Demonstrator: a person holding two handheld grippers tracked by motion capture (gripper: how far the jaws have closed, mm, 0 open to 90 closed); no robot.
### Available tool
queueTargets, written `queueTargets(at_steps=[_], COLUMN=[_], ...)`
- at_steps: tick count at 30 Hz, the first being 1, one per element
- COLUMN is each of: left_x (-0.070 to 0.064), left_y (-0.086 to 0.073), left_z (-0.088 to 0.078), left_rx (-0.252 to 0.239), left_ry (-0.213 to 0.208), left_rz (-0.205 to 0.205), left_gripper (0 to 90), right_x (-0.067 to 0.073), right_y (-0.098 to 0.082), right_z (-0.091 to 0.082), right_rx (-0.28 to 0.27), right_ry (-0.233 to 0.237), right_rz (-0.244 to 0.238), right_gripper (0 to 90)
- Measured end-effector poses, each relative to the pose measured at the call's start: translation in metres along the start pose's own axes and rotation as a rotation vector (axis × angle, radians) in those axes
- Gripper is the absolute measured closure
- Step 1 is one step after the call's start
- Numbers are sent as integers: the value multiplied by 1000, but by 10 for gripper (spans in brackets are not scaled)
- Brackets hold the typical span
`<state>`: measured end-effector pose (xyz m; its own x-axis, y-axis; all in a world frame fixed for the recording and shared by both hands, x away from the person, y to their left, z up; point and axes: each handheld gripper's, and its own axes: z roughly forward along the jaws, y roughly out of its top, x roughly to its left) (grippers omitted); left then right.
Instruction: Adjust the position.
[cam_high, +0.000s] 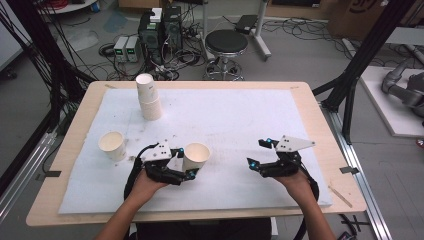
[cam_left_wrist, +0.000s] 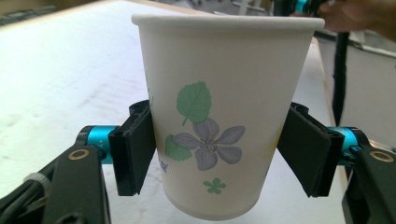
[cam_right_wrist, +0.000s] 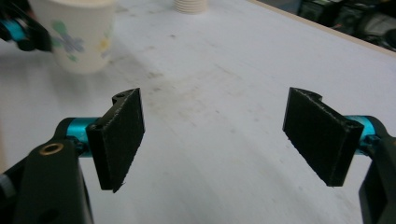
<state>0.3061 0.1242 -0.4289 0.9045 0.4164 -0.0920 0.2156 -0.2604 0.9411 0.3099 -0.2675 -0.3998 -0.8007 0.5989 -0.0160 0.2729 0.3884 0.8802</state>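
Note:
A paper cup (cam_high: 196, 156) printed with a flower and leaves stands upright on the white mat (cam_high: 235, 115), left of the middle near the front. My left gripper (cam_high: 186, 162) has a jaw on each side of it. In the left gripper view the cup (cam_left_wrist: 219, 116) sits between the black pads (cam_left_wrist: 135, 149), which lie against its lower walls. My right gripper (cam_high: 260, 152) hovers over bare mat to the right, open. In the right gripper view nothing lies between the jaws of that gripper (cam_right_wrist: 215, 140), and the cup (cam_right_wrist: 77, 37) shows blurred at the upper left.
A stack of paper cups (cam_high: 148, 97) stands at the back left of the mat. A single empty cup (cam_high: 112, 145) stands left of my left hand. The wooden table edge (cam_high: 320, 125) runs round the mat. A stool (cam_high: 226, 42) and electronics stand beyond the table.

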Motion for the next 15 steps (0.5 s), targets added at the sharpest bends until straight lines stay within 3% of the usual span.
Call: queueTargets(at_steps=[1,5,15], left_x=[2,4,10], left_y=[-1,-1,-3], left_z=[-3,-7,-27], left_rx=[-24,-53,-157], left_ry=[25,58,152], left_rz=[-8,-9,-19], left_gripper=[307,306,306], right_x=[-3,-9,-14], right_y=[-6,-16,-20], right_z=[-3,-7,-10], right_rx=[-4,2,-16], right_ry=[-34,-88,-126], right_rz=[12,27,53], right_gripper=[213,213,214])
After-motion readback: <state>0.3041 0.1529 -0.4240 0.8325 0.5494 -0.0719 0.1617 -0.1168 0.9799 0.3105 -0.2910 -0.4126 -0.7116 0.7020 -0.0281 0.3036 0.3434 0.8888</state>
